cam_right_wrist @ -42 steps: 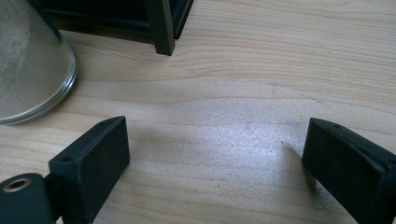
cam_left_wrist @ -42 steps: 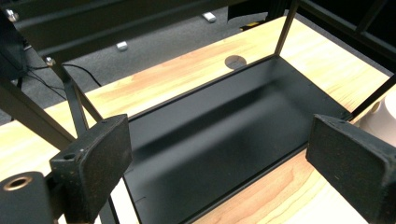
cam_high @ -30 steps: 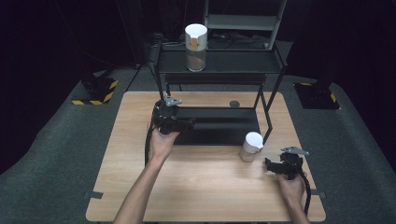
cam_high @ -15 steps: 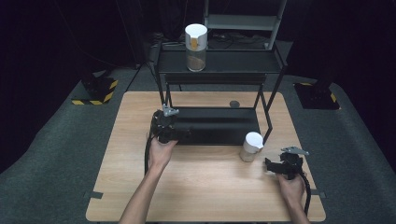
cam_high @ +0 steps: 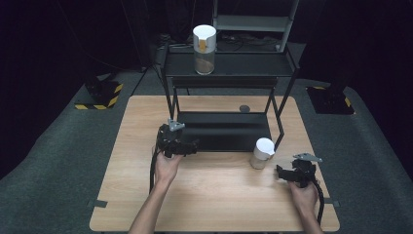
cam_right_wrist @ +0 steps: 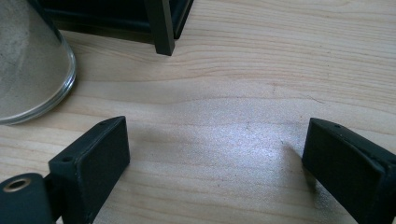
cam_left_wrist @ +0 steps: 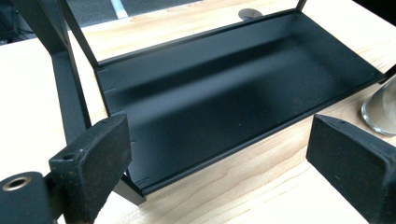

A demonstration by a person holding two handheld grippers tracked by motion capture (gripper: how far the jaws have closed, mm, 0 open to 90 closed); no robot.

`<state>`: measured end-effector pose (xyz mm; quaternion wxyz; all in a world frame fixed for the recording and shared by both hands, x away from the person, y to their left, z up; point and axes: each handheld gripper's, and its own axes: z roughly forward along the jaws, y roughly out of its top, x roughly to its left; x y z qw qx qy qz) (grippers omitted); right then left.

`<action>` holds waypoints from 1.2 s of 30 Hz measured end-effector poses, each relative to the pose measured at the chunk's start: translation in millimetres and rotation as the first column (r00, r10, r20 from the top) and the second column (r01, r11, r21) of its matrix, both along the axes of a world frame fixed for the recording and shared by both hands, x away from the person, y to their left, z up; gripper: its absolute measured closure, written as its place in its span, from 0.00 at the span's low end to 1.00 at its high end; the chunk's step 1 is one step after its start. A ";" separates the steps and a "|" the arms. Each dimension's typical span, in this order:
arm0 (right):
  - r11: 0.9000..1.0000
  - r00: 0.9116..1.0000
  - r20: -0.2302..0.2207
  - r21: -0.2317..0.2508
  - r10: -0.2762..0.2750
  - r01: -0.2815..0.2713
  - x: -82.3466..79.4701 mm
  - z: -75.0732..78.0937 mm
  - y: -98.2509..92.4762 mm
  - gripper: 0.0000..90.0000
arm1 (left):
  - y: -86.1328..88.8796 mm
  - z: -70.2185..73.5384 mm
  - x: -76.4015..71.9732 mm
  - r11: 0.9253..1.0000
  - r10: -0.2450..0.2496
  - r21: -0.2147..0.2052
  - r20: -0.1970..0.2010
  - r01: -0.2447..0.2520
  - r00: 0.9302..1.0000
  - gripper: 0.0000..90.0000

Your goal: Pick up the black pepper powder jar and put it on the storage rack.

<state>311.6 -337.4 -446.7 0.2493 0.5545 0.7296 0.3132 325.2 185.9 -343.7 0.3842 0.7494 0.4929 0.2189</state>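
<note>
So from above we've got the left gripper [cam_high: 194, 146] sitting at the front left corner of the black rack [cam_high: 224, 131], over the edge of its bottom shelf. Its jaws stand wide apart with nothing between them; in the left gripper view we're looking straight along the bare lower shelf [cam_left_wrist: 224, 93], and a bit of glass shows off at the right edge.

Moving right, the near jar [cam_high: 262, 153] with the white lid stands upright on the wooden table [cam_high: 219, 195], just in front of the rack's front right leg. It's well apart from the left gripper, and just beside the right gripper [cam_high: 281, 171], a little up and to its left, not touching. The right gripper rests low by the table, jaws spread wide and empty too. In the right gripper view the jar's glass base [cam_right_wrist: 28, 70] sits beyond the left jaw, outside the gap.

Count: two jars, the second jar [cam_high: 204, 48] up on the top shelf, one rack, two grippers, one small dark disc [cam_high: 244, 108] on the table behind the rack
</note>
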 end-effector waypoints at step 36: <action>1.000 1.000 0.000 0.001 -0.001 0.001 0.1 0.1 0.1 0.08 | -2.0 -74.6 -9.0 0.998 0.066 0.005 -0.094 -0.066 0.993 0.07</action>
